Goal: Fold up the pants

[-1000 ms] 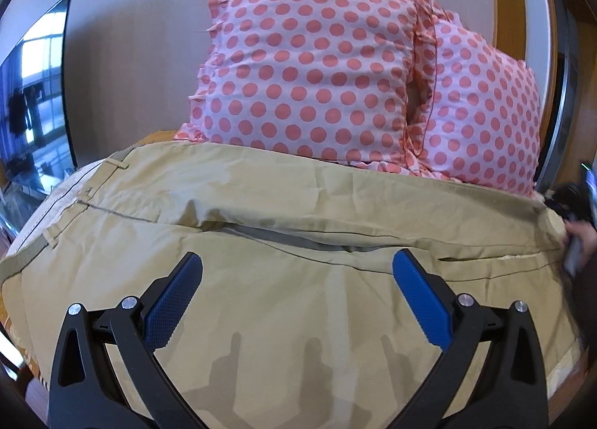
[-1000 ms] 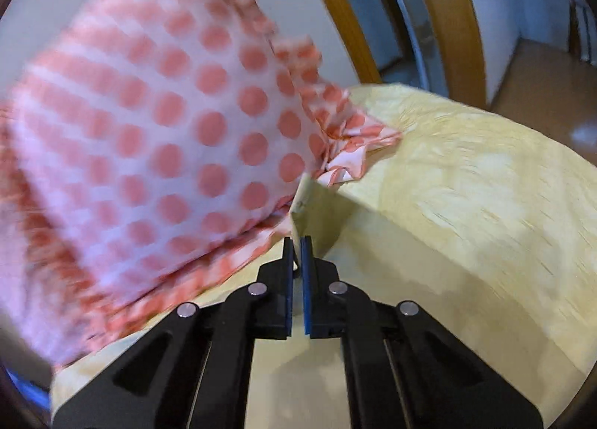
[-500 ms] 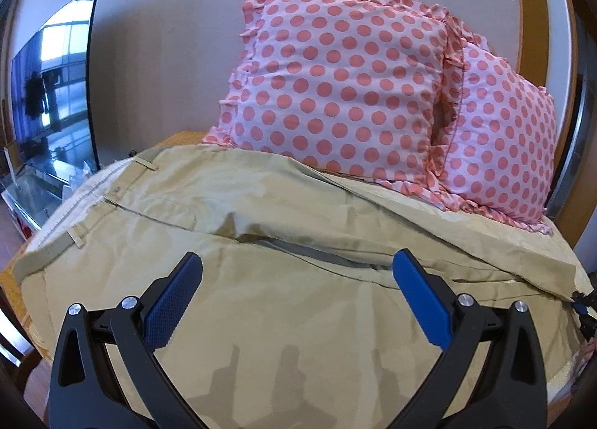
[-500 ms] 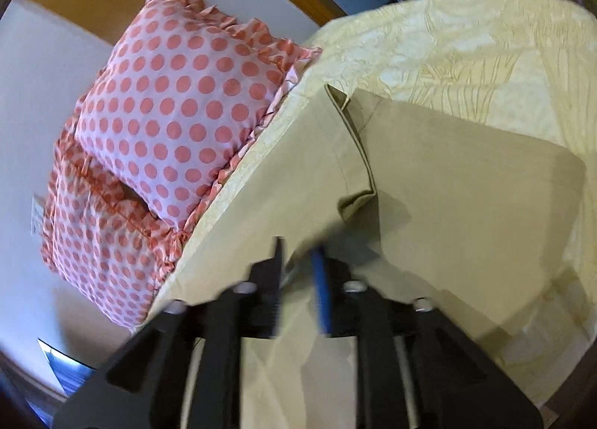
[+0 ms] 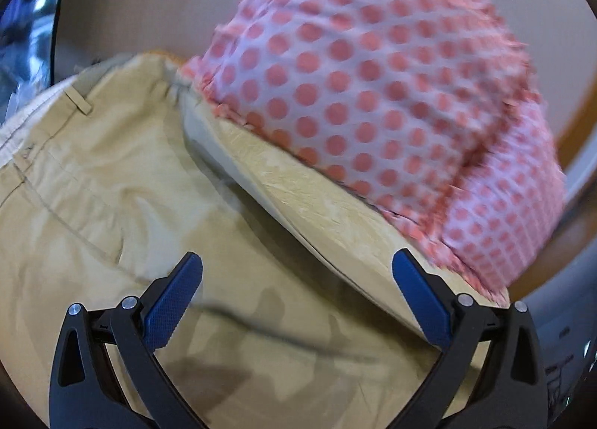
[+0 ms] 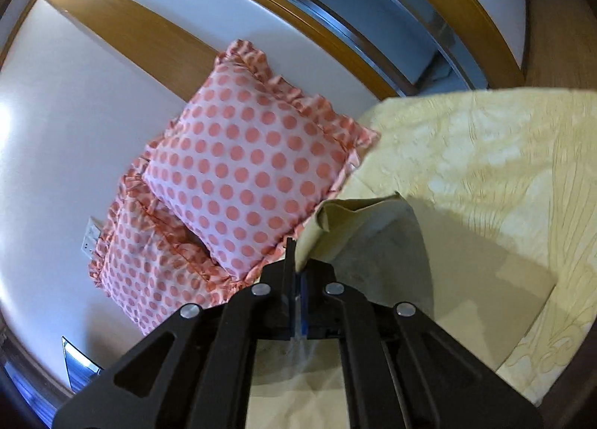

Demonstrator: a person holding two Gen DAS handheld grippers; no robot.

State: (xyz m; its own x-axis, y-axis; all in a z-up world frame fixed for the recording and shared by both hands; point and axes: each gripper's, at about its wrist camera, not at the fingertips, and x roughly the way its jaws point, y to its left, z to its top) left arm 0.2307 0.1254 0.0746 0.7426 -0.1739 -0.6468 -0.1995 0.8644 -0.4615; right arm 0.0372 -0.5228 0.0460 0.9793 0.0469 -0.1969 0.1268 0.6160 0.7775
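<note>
Khaki pants (image 5: 112,186) lie spread on the bed, waistband with belt loops at the left in the left wrist view. My left gripper (image 5: 298,298) is open and empty, hovering low over the pants' seat area. My right gripper (image 6: 296,272) is shut on the hem end of a pant leg (image 6: 343,220) and holds it lifted above the bed, the fabric drooping under it.
Two pink polka-dot pillows (image 6: 242,168) lean against the wall at the head of the bed; they also show in the left wrist view (image 5: 373,93). A pale yellow patterned bedspread (image 6: 485,153) covers the bed. A TV screen (image 5: 22,18) is at the far left.
My right gripper has lifted the pant-leg end higher off the bed. My left gripper has swung right and closer to the pillows, still open.
</note>
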